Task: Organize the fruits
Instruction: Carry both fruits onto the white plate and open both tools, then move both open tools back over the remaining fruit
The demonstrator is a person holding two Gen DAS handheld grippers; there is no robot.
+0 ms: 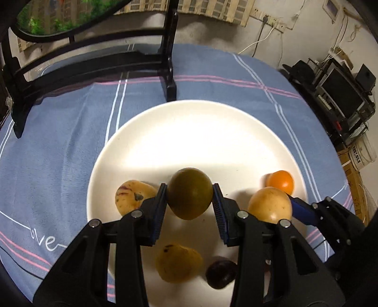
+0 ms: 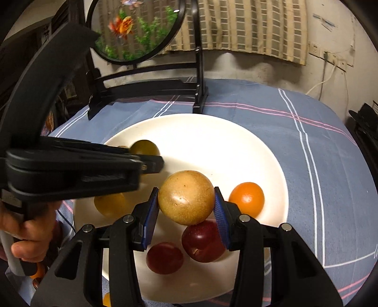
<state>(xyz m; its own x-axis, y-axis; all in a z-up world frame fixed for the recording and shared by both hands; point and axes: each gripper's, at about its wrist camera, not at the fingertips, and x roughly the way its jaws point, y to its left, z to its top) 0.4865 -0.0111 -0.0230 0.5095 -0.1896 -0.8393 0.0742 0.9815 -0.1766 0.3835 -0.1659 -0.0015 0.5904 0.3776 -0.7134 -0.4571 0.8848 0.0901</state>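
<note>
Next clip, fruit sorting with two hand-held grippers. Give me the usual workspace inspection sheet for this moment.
Surface: blue striped tablecloth covers the table.
Job's things: white plate holds an orange fruit, two red fruits, a yellow fruit, a speckled yellow fruit and a dark fruit.
Grippers: left hand-held gripper is shut on an olive-green fruit; right hand-held gripper is shut on a tan round fruit. Both fruits sit over the plate.
Clutter: a round goldfish ornament on a black stand behind the plate.
Cables: white cords run to wall sockets.
Surroundings: checked curtain; a shelf of electronics to the right.
</note>
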